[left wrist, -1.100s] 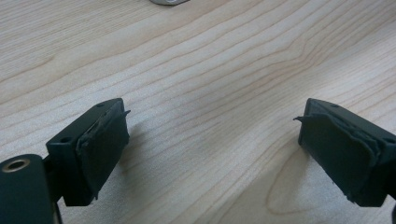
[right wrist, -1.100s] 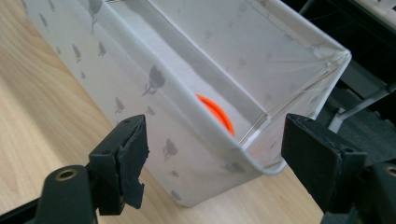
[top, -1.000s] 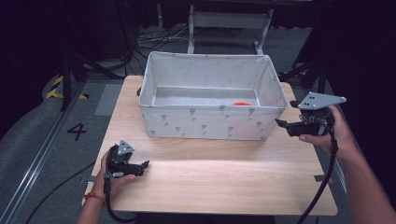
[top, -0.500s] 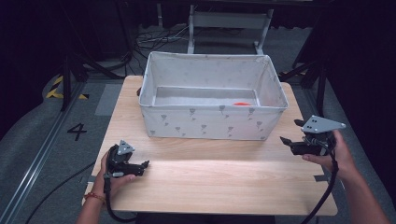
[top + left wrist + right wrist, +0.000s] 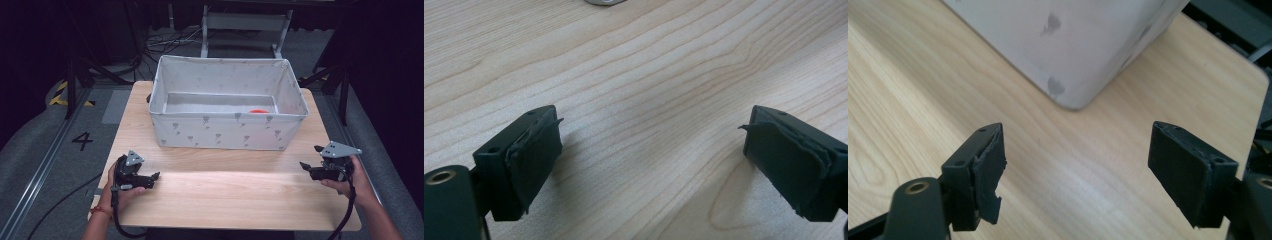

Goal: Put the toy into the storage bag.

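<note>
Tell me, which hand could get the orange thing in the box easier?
Probably the right. The orange thing lies at the box's right end, nearer the right gripper, whose jaws are open and empty. The left gripper sits farther away.

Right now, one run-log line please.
left gripper: open, empty, at table | right gripper: open, empty, near bin corner | red item: in bin

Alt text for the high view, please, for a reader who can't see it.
A person's hands hold the left gripper and the right gripper, both open and empty, low over a light wooden table. Behind them stands a grey fabric bin with a small red object inside.
</note>
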{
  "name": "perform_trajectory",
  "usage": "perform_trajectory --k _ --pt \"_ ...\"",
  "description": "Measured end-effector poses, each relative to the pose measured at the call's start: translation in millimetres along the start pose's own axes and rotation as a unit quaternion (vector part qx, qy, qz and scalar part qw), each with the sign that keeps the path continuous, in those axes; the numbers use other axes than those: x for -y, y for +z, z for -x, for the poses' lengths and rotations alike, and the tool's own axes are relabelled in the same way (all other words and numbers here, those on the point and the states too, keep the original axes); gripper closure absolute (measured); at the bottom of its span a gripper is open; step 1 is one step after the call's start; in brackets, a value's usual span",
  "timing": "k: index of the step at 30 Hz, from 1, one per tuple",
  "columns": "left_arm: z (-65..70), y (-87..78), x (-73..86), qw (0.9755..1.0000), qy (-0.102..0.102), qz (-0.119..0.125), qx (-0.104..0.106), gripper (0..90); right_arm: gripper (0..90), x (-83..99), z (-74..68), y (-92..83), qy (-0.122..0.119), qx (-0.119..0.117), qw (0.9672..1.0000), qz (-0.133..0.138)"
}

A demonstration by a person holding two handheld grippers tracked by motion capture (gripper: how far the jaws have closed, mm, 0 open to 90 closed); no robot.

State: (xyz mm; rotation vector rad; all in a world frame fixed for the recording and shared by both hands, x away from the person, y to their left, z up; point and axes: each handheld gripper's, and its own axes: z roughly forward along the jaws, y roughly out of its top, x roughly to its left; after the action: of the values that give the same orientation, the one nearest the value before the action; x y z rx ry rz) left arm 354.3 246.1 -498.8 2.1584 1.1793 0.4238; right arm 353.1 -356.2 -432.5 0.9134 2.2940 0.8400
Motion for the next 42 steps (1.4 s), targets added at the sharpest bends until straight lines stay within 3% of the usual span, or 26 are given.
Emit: perform_trajectory --k 7,10,12,18,24,29,42 --pt "0.1 0.1 0.0 1.0 -0.001 0.001 0.0 8.7 24.3 25.8 -1.4 7.2 0.027 -0.022 0.9993 -0.014" --pt "0.1 0.1 0.0 1.0 -0.001 0.001 0.0 8.7 24.7 39.9 -2.0 6.2 0.033 -0.028 0.999 -0.007" --pt "0.1 0.1 0.0 1.0 -0.001 0.0 0.0 8.7 24.5 49.4 -2.2 6.1 0.047 -0.044 0.9979 0.0" --pt "1.1 -0.3 0.2 1.0 -0.005 -0.001 -0.003 8.7 23.1 71.7 -3.7 11.7 0.069 -0.063 0.9956 -0.009" --pt "2.1 -0.9 1.0 0.9999 -0.009 0.0 -0.007 8.8 19.1 80.9 -4.7 20.5 0.098 -0.087 0.9914 0.002" --pt "2.1 -0.9 0.9 0.9999 -0.009 0.0 -0.007 8.8 14.0 79.6 -2.9 23.7 0.098 -0.086 0.9914 -0.001" --pt "1.5 -0.6 0.5 1.0 -0.007 -0.001 -0.004 8.5 13.3 77.2 -3.5 26.3 0.106 -0.077 0.9913 -0.004"
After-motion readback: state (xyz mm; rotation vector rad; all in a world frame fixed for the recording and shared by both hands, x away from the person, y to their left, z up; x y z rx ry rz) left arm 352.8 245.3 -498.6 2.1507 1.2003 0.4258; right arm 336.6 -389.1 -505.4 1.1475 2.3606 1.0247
